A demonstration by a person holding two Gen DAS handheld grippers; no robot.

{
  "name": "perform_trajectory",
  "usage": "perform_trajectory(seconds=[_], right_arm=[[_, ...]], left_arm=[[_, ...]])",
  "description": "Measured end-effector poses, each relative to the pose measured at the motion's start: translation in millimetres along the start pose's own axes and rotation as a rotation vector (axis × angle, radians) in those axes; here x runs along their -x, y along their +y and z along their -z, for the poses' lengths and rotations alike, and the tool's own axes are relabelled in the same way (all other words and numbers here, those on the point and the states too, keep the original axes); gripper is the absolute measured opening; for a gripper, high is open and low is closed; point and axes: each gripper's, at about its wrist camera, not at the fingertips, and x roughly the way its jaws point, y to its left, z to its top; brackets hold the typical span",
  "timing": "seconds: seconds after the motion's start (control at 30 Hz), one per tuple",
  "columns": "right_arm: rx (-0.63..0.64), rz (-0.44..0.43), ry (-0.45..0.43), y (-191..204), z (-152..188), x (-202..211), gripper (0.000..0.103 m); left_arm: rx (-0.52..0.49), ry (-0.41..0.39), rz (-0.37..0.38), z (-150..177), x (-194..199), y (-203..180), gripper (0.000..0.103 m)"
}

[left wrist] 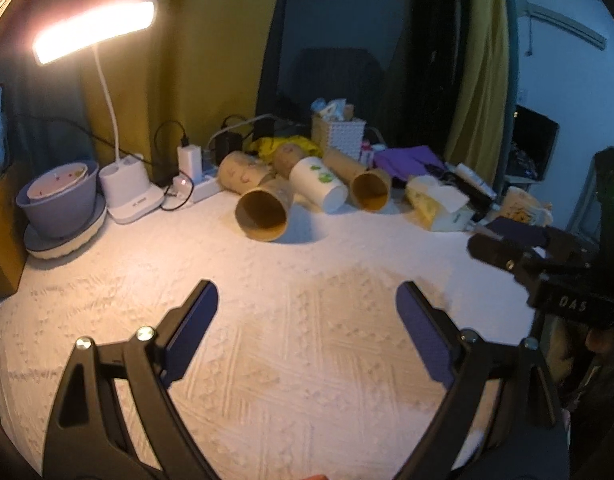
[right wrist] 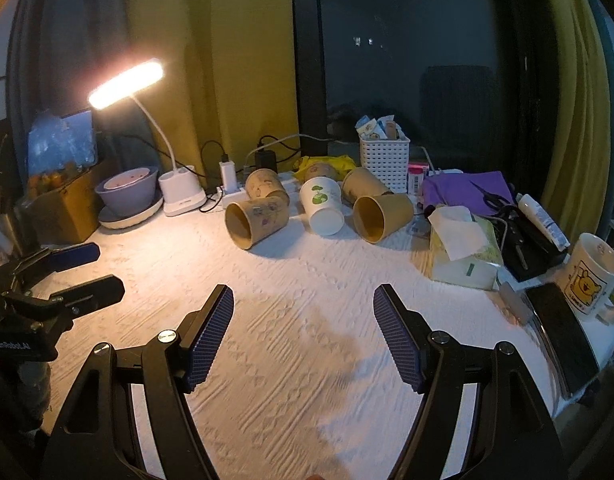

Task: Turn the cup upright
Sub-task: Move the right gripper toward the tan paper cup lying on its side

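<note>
I am holding both tools low over the white textured cloth [right wrist: 291, 360], well short of the cups. The right gripper [right wrist: 303, 334] is hanging spread wide and empty; the left gripper [left wrist: 307, 332] is spread too, probably readying an approach. Beyond them, paper cups are lying on their sides in a cluster near the desk lamp [right wrist: 179, 192]. The nearest brown cup [right wrist: 255, 221] is pointing its open mouth toward me and leftward (long axis flat along the cloth), touching the cup behind.
</note>
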Motion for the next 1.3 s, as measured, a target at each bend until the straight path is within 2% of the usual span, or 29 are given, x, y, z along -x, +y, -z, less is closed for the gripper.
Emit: perform_trajectory(seconds=[0.3, 0.7, 1.17, 1.3], right_arm=[[-0.031, 0.003, 0.043, -22.2, -22.0, -37.4, 0.076], [-0.076, 0.001, 0.067, -50.5, -48.6, -77.0, 0.076], [-0.116, -0.012, 0.141, -75.2, -47.0, -129.9, 0.076], [-0.118, -0.026, 0.154, -77.6, -47.5, -144.3, 0.076]], left_arm=[[0.033, 0.049, -0.047, -29.7, -36.3, 22.8, 0.092], [-0.025, 0.1, -0.06, -64.1, -96.3, 23.7, 0.092], [-0.061, 0.114, -0.09, -89.3, -177.6, 34.0, 0.092], [-0.053, 0.152, -0.079, -91.3, -199.4, 39.1, 0.092]])
